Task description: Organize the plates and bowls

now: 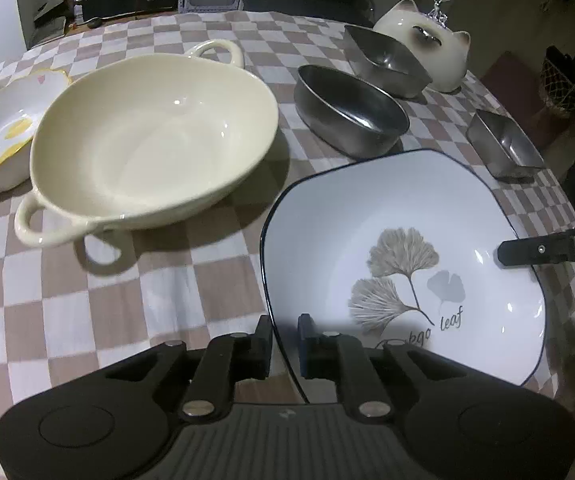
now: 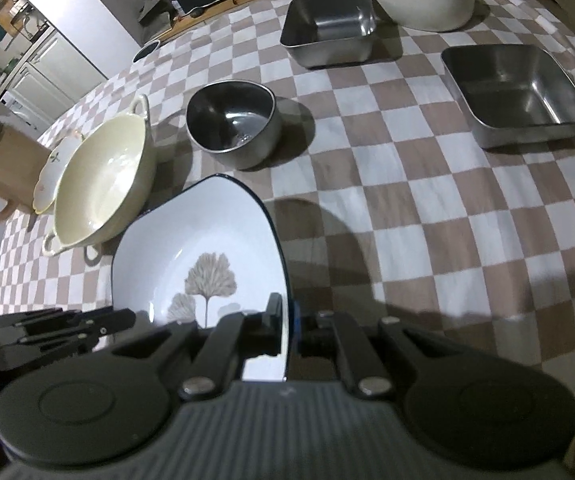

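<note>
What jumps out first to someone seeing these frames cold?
The white ginkgo-leaf plate at the near table edge, its rim between the jaws of both the left hand-held gripper and right hand-held gripper. Beside it sits a big cream two-handled bowl, with steel dishes behind on the checkered cloth.

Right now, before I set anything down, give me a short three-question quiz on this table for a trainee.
1. How many metal dishes stand on the checked cloth?
2. True or false: the cream bowl sits inside the leaf plate.
3. What is the right hand-held gripper shut on? A. the leaf plate's rim B. a metal dish C. the cat ornament
Key: 1. three; 2. false, it stands beside the plate; 3. A.
</note>
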